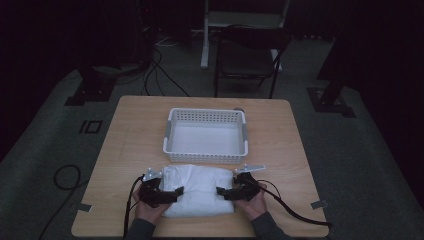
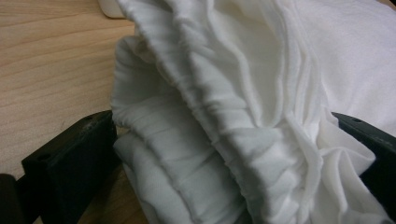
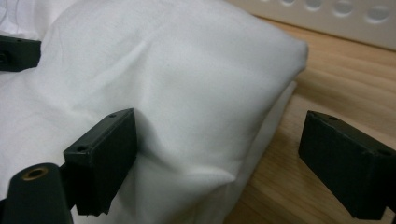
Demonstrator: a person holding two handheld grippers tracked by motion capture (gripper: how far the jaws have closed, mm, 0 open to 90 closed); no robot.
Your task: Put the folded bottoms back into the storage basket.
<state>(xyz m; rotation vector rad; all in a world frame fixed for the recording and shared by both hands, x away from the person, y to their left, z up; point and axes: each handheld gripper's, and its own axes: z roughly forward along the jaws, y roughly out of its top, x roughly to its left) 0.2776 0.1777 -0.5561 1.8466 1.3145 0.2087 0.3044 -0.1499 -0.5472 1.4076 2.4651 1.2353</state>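
Two grippers flank the folded white cloth (image 1: 199,190) at the table's (image 1: 125,150) near edge, just in front of the empty white basket (image 1: 206,150).
Left gripper (image 1: 176,192) and right gripper (image 1: 221,192) stand wide open, jaws straddling opposite ends of the cloth without pinching — placed, it seems, to lift the bundle evenly toward the basket.

- The high view is dim; the room beyond the table's (image 1: 125,150) far edge sinks into black.
- Both gripper views are brighter and evenly lit.
- The white cloth (image 2: 243,102) shows soft fold shadows, no glare.
- The nearest jaws are slightly blurred.
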